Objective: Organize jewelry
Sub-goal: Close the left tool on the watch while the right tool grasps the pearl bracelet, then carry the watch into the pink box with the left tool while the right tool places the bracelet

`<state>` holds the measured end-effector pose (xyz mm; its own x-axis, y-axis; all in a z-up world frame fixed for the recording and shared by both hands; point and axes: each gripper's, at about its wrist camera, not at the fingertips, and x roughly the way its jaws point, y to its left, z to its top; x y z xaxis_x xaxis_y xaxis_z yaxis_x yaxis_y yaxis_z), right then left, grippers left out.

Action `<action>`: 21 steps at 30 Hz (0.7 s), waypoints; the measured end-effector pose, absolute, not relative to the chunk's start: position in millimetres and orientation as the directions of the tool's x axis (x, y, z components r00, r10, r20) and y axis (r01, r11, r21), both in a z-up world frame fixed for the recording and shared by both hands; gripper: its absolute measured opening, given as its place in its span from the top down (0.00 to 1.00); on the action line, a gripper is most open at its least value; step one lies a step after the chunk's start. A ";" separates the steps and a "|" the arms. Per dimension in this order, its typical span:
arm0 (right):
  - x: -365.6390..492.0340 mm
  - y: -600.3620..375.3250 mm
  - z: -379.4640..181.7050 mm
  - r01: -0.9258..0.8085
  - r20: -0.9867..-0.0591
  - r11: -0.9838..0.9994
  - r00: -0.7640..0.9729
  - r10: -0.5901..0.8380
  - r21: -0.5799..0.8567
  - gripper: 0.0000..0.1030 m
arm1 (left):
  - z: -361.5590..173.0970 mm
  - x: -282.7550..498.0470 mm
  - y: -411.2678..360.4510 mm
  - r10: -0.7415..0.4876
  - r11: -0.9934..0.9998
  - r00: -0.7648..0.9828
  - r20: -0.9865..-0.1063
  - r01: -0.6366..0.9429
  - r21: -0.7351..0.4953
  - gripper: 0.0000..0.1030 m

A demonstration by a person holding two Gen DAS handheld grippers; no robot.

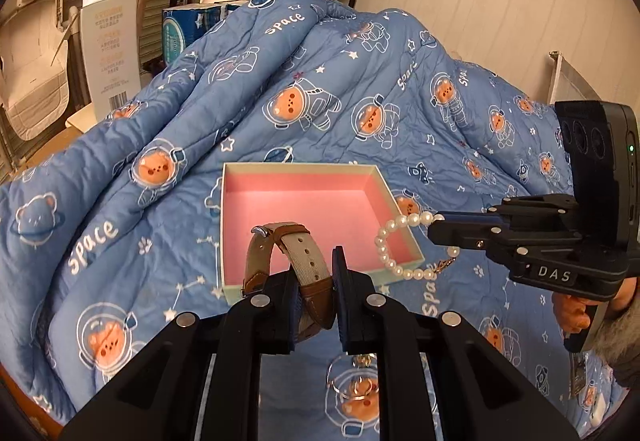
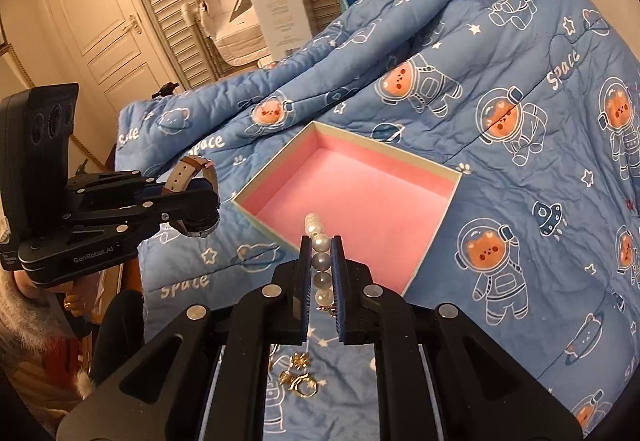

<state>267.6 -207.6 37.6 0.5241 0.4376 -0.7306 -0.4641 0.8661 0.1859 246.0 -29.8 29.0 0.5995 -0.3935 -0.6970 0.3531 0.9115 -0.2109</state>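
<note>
Watch [image 1: 298, 273] strap upright, pinched by left hand-held gripper [image 1: 316, 305]; right one [image 2: 322, 273] pinches dangling pearl bracelet [image 2: 320, 257].

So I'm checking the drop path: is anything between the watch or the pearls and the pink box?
Nothing visible. The box is open and empty. The left claw holds the watch at its near edge; the right claw holds the pearls just short of it.

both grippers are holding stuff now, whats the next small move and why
Probably carry both pieces forward over the pink-lined box and lower them in. The left gripper is shut on the watch, the right gripper is shut on the pearl bracelet, both lifted clear of the blue quilt, and the box looks empty.
</note>
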 end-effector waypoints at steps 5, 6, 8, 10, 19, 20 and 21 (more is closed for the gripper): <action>305.7 -211.0 29.2 -0.402 -0.744 0.897 0.540 0.394 0.183 0.90 | 22.2 287.7 -43.1 -0.373 0.915 0.576 -0.727 0.357 -0.186 0.87; 311.7 -210.8 26.9 -0.393 -0.747 0.900 0.539 0.390 0.186 0.90 | 18.2 295.3 -45.4 -0.364 0.918 0.570 -0.737 0.353 -0.180 0.87; 323.7 -210.3 22.6 -0.377 -0.752 0.906 0.536 0.383 0.193 0.90 | 9.4 307.7 -49.0 -0.346 0.923 0.558 -0.754 0.346 -0.168 0.87; 334.9 -209.8 17.8 -0.361 -0.759 0.908 0.525 0.385 0.210 0.90 | -0.3 318.0 -53.2 -0.331 0.925 0.543 -0.772 0.348 -0.152 0.87; 383.3 -210.2 -12.1 -0.262 -0.778 0.895 0.444 0.445 0.362 0.90 | -27.7 349.5 -65.1 -0.334 0.927 0.519 -0.787 0.332 -0.174 0.87; 387.5 -211.6 -16.0 -0.242 -0.777 0.893 0.439 0.450 0.380 0.90 | -29.3 352.2 -64.8 -0.340 0.927 0.521 -0.783 0.323 -0.188 0.87; 391.7 -212.7 -19.5 -0.223 -0.777 0.891 0.435 0.454 0.396 0.90 | -31.4 355.1 -63.8 -0.349 0.927 0.522 -0.778 0.316 -0.204 0.87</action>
